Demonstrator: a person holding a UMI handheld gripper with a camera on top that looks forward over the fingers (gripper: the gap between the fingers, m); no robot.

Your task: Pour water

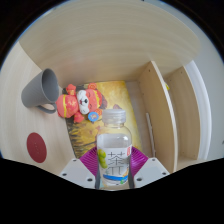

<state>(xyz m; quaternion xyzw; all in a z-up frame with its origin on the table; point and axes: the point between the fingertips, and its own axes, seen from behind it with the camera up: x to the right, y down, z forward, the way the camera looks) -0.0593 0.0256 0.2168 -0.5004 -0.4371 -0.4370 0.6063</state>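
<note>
While fingers clamp the water bottle (116,150) mid-body, I judge it light, slippery, crushable; mug (42,88) at 10 o'clock.

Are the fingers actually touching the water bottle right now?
Touching. The gripper view shows the water bottle between the fingers, both pink pads pressed against its sides with no gap.

tool (114,172) | fingers closed on bottle (115,148) | pointing forward
</note>
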